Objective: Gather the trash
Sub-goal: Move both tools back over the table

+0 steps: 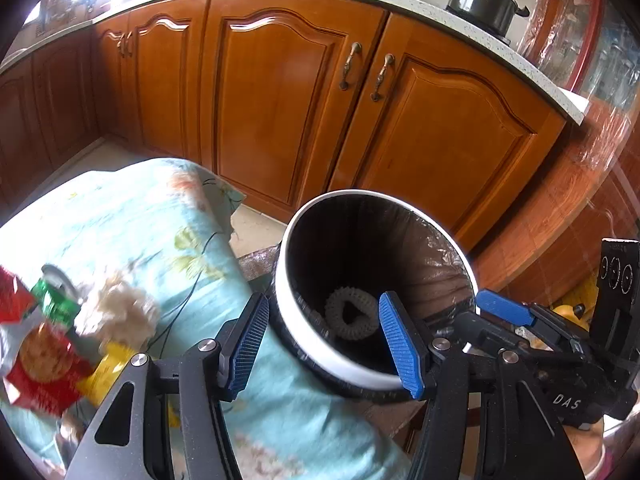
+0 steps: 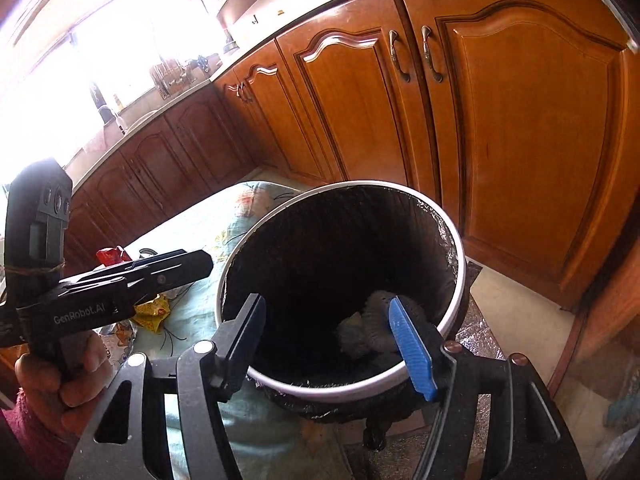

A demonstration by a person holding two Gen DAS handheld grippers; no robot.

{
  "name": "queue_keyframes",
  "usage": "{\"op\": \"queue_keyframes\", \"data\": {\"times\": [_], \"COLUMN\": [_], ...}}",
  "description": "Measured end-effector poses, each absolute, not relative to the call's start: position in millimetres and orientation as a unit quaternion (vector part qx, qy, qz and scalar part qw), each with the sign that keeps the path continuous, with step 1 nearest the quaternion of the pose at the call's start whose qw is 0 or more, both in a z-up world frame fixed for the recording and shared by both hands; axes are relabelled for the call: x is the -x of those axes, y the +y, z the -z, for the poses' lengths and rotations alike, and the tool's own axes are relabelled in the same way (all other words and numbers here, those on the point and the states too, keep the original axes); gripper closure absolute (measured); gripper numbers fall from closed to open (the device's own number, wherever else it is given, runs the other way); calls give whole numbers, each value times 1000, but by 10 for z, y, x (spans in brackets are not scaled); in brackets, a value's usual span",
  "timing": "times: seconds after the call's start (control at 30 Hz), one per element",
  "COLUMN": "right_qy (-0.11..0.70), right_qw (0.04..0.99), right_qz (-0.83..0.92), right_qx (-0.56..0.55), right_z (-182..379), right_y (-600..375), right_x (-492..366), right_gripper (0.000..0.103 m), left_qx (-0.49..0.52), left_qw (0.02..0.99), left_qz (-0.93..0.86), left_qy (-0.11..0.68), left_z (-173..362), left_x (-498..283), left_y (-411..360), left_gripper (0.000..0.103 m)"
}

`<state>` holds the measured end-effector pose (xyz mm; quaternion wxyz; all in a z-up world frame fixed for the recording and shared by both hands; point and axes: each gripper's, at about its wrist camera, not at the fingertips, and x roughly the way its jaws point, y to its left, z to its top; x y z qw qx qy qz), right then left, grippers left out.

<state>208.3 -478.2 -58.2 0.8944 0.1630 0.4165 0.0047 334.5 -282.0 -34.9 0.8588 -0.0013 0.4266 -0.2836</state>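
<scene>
Two open tongs (image 1: 324,344) (image 2: 328,344), bin (image 1: 304,354), wrappers (image 1: 44,356)

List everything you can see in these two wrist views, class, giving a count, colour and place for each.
Round white-rimmed bin with black liner: one, beside the covered table.
Grey knobbly ring: one, at the bin's bottom.
Pale blue floral cloth: one, over the table.
Red snack packet: one, on the cloth, blurred.
Green can: one, on the cloth.
Crumpled white tissue: one, beside the can.
Yellow wrapper: one, on the cloth.
Brown wooden cabinet doors: several, behind.
Dark steel lidded pot: one, on the counter.
Left gripper: open, empty, blue pads.
Right gripper: open, empty, over the bin.
</scene>
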Motion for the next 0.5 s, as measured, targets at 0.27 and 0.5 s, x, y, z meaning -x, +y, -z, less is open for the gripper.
{"op": "queue_keyframes", "data": {"times": [0.27, 0.5], "right_qy": [391, 390], "right_qw": [903, 902], "right_qz": [-20, -43], "right_qx": [-176, -178], "right_z": [495, 512], "right_y": [-4428, -3995], "right_x": [-1817, -1683], "right_gripper": [12, 8], "left_qx": [38, 39], "left_qw": [867, 884], "left_qz": [255, 219], "left_qy": [426, 410], "left_z": [371, 272], "left_x": [-2884, -2421], "left_y": [-2255, -1794], "left_gripper": [43, 40]}}
